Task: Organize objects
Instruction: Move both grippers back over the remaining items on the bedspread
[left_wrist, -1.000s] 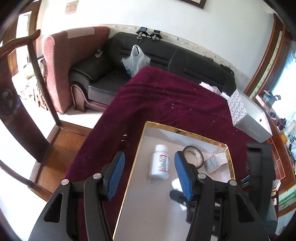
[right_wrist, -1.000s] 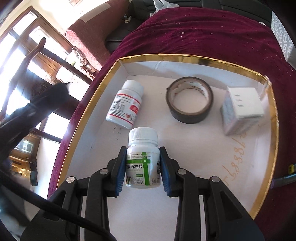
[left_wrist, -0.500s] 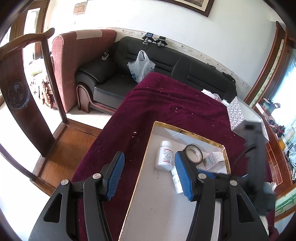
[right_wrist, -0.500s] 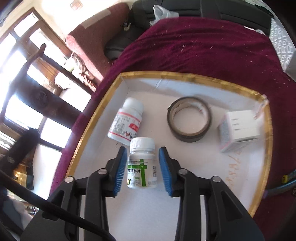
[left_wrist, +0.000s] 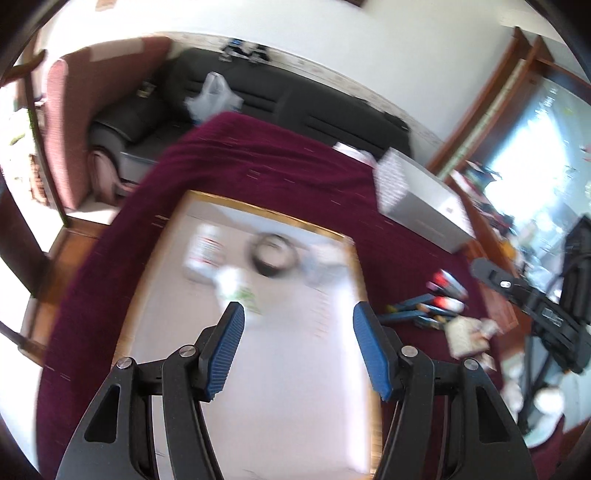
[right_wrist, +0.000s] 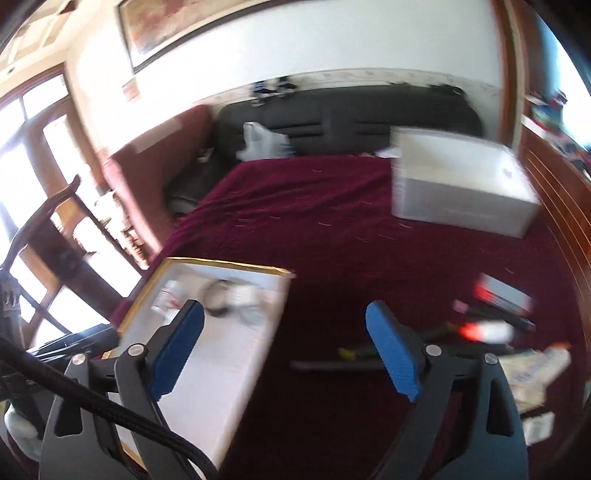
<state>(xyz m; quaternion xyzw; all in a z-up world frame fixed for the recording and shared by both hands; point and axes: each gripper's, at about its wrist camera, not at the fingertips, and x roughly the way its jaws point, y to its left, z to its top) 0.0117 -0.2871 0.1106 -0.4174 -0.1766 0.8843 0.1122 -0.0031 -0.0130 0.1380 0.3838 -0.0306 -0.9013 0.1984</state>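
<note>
Nearby, grey box (right_wrist: 458, 184), scattered clutter (right_wrist: 495, 321) (blurred), sofa (right_wrist: 347, 122)

Left tongs (left_wrist: 297, 332) opening, empty, above gold-rimmed tray (left_wrist: 360, 266) on maroon-clothed table (left_wrist: 266, 166). Inside, blurred: two white bottles (left_wrist: 207, 254), tape roll (left_wrist: 273, 254). Right of tray, loose clutter (left_wrist: 436, 306), grey box (left_wrist: 421, 203).

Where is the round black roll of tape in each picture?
Left wrist view: the round black roll of tape lies blurred at the far end of the gold-rimmed white tray, above the gripper.
Right wrist view: the tape is a small blur in the tray at lower left.
Shared landmark: the grey-white rectangular box on the maroon cloth.
</note>
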